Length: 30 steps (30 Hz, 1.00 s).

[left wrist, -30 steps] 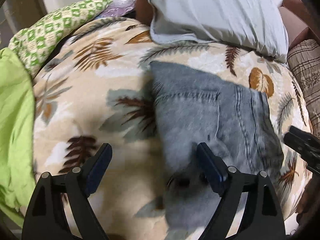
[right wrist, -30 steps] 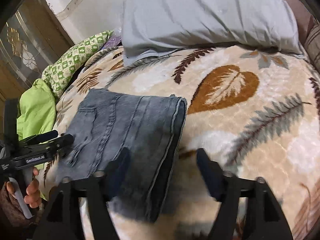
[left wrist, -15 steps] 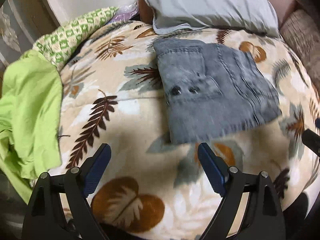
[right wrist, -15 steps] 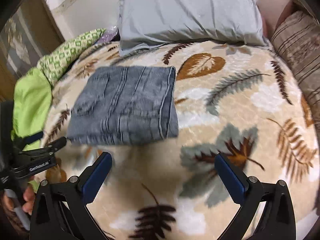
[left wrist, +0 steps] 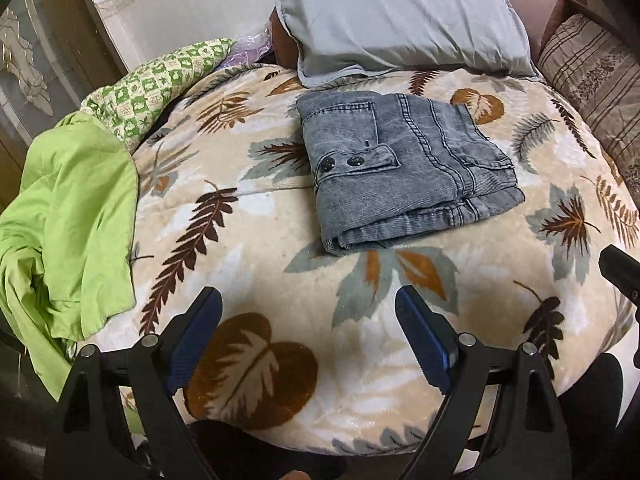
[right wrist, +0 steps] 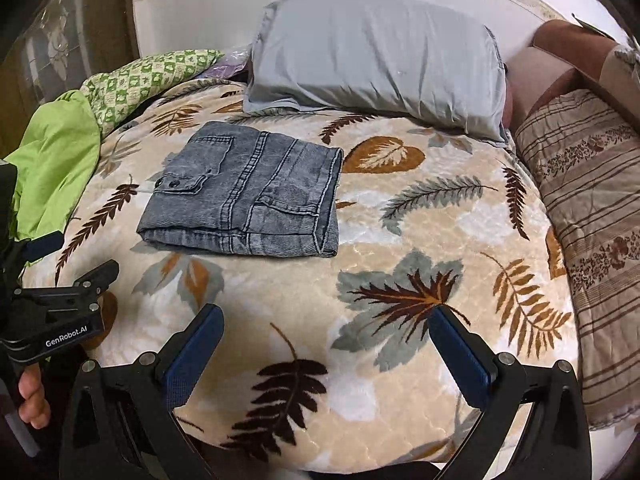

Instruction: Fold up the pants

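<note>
The grey denim pants (left wrist: 404,172) lie folded into a compact rectangle on the leaf-print blanket (left wrist: 280,280), also in the right wrist view (right wrist: 248,192). A buttoned pocket flap faces up. My left gripper (left wrist: 308,336) is open and empty, well back from the pants near the bed's front edge. My right gripper (right wrist: 328,344) is open and empty, also back from the pants. The left gripper's body (right wrist: 60,312) shows at the left edge of the right wrist view. The right gripper's tip (left wrist: 620,272) shows at the right edge of the left wrist view.
A grey pillow (left wrist: 400,16) lies behind the pants. A lime green cloth (left wrist: 68,216) and a green patterned cushion (left wrist: 160,80) sit at the left. A striped brown cushion (right wrist: 592,208) lies along the right side.
Both grippers have pulled back and up from the folded pants toward the bed's front edge. The pants have stayed flat on the blanket.
</note>
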Tool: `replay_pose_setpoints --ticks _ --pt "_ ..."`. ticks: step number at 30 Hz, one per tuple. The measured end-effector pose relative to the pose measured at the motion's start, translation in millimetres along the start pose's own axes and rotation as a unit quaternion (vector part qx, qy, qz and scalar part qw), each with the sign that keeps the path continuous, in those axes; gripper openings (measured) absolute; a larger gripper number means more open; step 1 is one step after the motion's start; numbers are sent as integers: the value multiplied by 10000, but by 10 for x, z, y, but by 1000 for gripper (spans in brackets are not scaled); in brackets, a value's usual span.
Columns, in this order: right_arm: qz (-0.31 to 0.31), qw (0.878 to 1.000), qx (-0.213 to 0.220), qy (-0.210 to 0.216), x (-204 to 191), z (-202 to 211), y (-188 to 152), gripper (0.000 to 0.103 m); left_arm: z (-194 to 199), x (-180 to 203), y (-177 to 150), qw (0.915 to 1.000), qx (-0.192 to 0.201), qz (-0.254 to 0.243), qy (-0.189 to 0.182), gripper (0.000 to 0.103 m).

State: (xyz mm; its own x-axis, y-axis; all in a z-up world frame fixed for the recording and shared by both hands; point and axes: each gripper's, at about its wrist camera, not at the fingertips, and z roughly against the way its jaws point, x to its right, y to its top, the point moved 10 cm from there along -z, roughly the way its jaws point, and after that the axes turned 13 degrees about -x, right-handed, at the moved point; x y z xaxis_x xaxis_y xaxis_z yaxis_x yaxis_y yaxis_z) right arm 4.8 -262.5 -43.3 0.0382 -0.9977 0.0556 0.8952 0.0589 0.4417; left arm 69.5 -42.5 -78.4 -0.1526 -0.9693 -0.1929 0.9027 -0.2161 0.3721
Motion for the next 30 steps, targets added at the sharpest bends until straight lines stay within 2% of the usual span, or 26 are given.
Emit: replay_pose_setpoints --ticks 4,9,26,30 --pt "-19 10000 31 41 20 52 -38 103 29 34 -20 9997 -47 54 -220 90" --pt "-95 10000 13 24 87 52 -77 103 106 165 -10 9989 12 -115 -453 90" --pt "-182 9998 -31 -35 236 64 -130 103 230 441 -26 9950 -5 -492 -867 89" --pt "-176 9998 -39 -34 238 65 -130 103 310 499 0 9931 99 -551 -1028 89"
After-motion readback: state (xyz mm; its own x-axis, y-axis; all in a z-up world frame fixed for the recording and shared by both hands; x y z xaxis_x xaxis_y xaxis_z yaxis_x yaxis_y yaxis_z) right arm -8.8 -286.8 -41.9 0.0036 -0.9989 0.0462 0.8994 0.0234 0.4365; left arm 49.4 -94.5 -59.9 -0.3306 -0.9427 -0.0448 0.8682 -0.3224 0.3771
